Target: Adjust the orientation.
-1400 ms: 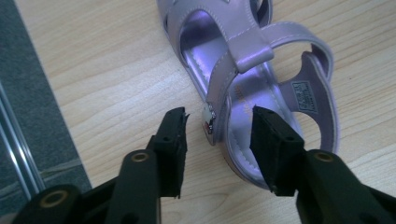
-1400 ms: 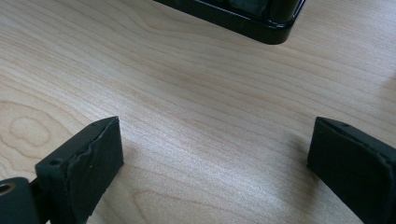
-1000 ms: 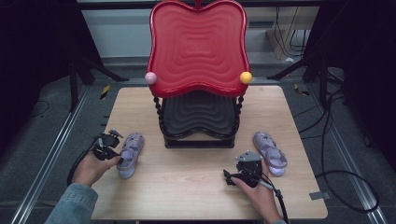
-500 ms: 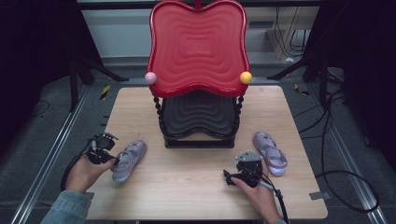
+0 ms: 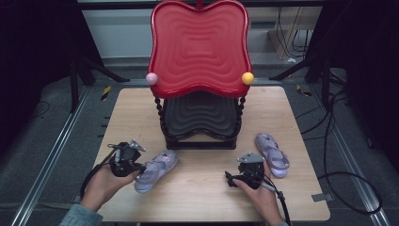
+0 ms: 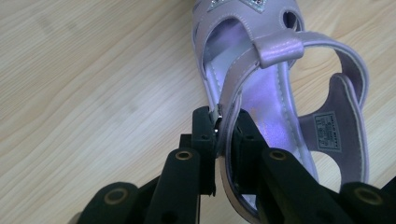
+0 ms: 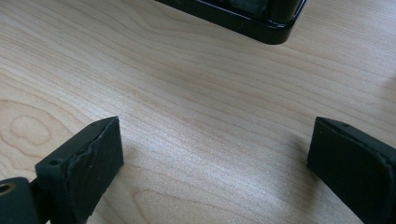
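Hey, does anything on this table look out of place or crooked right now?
The two lilac sandals are split up. The left sandal lies askew, toe angled toward the black-and-red rack, its side strap pinched in the left tool. The right sandal lies alone near the table's right edge. Nothing looks damaged.

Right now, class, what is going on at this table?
A person works two hand-held tools. The left claw is shut on the side strap of a lilac sandal near the two-tier red and black rack. The right claw rests open over bare table, beside the second sandal.
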{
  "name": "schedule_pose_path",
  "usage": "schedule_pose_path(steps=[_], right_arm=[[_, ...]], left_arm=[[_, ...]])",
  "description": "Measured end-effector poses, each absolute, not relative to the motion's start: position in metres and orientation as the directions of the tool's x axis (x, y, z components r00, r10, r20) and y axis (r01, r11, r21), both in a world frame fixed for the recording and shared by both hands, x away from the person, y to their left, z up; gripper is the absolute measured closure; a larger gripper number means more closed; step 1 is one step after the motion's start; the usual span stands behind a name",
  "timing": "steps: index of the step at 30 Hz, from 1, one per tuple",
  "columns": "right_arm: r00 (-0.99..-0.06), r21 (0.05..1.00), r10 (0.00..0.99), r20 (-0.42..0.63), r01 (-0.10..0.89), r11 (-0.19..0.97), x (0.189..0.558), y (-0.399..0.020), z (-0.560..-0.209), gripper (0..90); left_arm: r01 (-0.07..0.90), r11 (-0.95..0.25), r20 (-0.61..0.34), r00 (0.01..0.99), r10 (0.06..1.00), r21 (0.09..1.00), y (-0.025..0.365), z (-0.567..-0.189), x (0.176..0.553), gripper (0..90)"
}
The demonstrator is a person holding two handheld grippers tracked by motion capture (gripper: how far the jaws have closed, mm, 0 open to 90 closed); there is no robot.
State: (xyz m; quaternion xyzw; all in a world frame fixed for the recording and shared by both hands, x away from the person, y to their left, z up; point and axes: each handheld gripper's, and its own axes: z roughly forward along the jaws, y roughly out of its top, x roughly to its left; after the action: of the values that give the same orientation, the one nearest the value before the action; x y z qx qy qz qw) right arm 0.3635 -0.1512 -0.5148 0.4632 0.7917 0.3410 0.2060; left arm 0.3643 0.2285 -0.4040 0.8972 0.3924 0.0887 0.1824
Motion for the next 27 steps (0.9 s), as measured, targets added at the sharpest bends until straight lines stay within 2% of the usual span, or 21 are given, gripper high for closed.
schedule_pose_path(steps=[5,18,21,22,27], right_arm=[[-0.487,0.731,0.873,-0.009,0.593,0.338,0.363,-0.151,-0.515,3.7],[-0.488,0.731,0.873,-0.01,0.592,0.339,0.363,-0.151,-0.515,3.7],[-0.488,0.731,0.873,-0.01,0.592,0.339,0.363,-0.151,-0.515,3.7],[-0.488,0.731,0.873,-0.011,0.592,0.34,0.363,-0.152,-0.515,3.7],[-0.488,0.731,0.873,-0.011,0.592,0.34,0.363,-0.152,-0.515,3.7]], left_arm=[[0.65,-0.667,0.009,0.714,0.7,0.365,0.201,-0.417,0.372,81.7],[0.638,-0.705,0.015,0.738,0.675,0.31,0.202,-0.433,0.367,80.4],[0.644,-0.7,0.018,0.732,0.682,0.309,0.203,-0.436,0.364,76.0],[0.65,-0.689,0.019,0.723,0.691,0.319,0.204,-0.434,0.363,65.2],[0.638,-0.678,0.076,0.705,0.705,0.366,0.205,-0.408,0.351,59.0]])
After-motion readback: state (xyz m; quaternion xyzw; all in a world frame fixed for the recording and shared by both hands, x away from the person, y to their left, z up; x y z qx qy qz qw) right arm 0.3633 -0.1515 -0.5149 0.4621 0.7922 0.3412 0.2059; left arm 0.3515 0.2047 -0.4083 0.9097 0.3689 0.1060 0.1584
